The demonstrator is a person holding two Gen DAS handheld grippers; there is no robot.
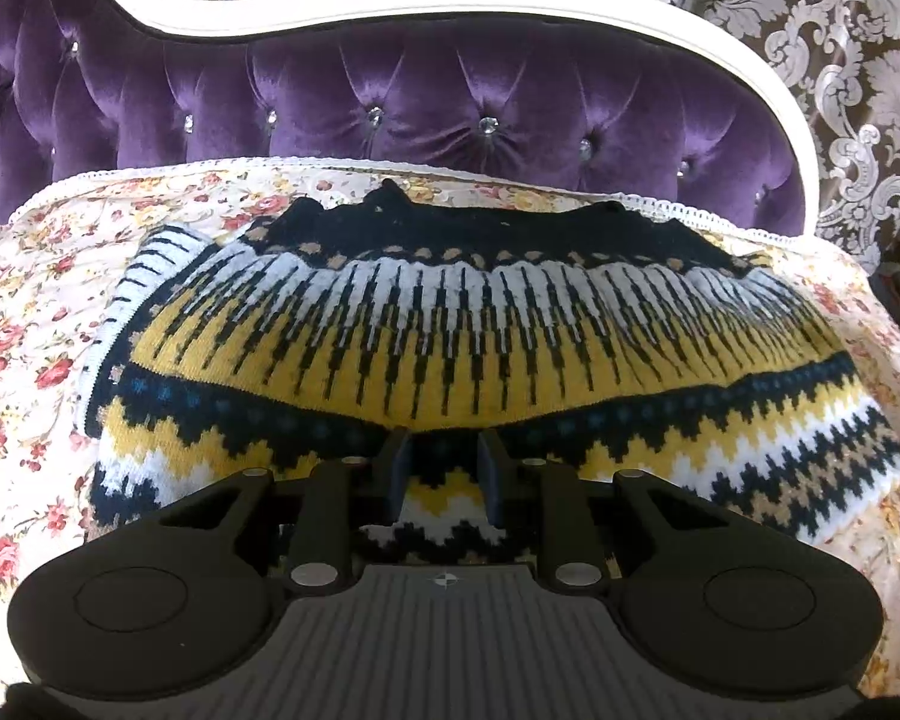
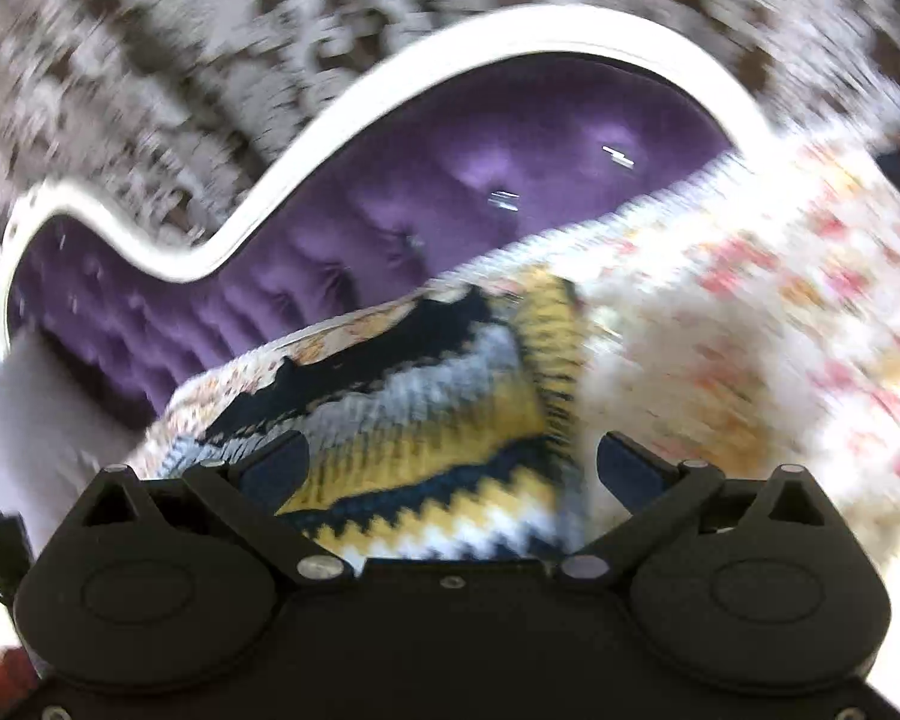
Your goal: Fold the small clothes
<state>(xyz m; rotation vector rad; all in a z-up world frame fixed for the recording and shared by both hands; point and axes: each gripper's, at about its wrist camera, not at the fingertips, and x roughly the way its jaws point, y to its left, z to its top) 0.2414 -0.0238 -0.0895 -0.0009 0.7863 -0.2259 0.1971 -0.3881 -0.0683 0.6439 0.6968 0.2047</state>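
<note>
On the floral bedspread (image 1: 24, 312), left gripper (image 1: 444, 450) pinches the knitted sweater (image 1: 450, 324); right gripper (image 2: 450, 462) gapes wide

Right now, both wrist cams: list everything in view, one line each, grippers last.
knitted sweater: one, yellow, white, black and navy patterned, lying partly folded on the bedspread, near edge at the left gripper.
floral bedspread: one, cream with red and yellow flowers, lace-trimmed edge, covers the bed under the sweater.
tufted headboard: one, purple velvet with crystal buttons and a white curved frame, behind the bed.
damask wallpaper: brown with silver pattern, behind the headboard.
left gripper: one, black with blue pads, jaws narrow, fold of sweater between them; whether pads press it is unclear.
right gripper: one, black with blue pads, jaws wide, over the sweater's right end, holding nothing; view blurred.
</note>
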